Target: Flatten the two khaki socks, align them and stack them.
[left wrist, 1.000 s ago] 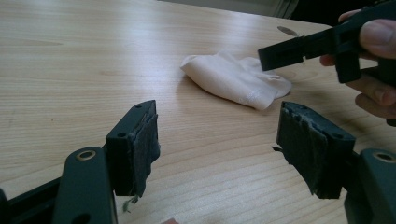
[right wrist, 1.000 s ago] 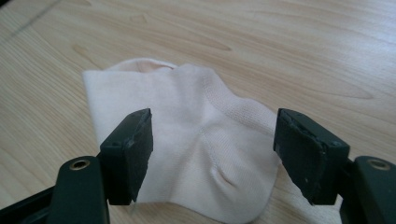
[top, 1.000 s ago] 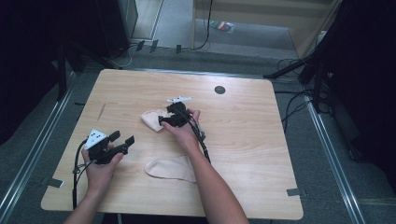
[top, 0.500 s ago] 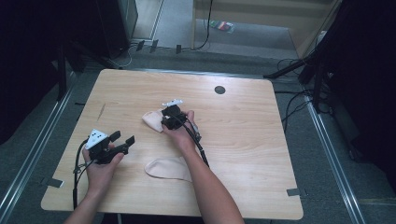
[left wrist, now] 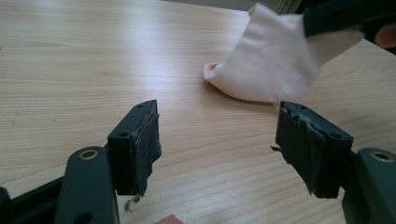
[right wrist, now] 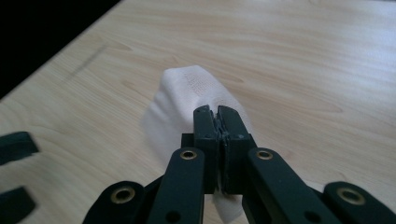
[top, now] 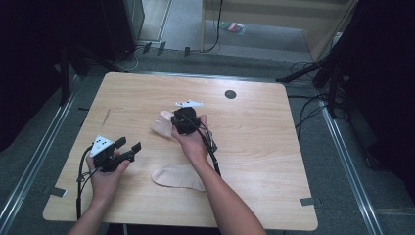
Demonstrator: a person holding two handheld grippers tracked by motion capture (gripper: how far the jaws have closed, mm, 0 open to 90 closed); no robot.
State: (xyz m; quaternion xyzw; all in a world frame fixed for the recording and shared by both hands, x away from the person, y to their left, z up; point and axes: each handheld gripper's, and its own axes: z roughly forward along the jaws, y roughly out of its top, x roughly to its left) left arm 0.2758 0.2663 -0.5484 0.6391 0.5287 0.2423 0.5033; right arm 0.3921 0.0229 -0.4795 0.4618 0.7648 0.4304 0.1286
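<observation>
Right tongs (right wrist: 218,122) just closed and now clench the upper sock (top: 161,123), lifting its edge off the surface (top: 274,161) ahead-right of my released left tongs (left wrist: 217,140); second sock (top: 177,176) lies flat between both hands, long axis crosswise.

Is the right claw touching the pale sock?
Touching. In the right gripper view the right claw has just closed, its jaws pinching the sock fabric.

Pale sock (right wrist: 187,95), one end lifted
</observation>
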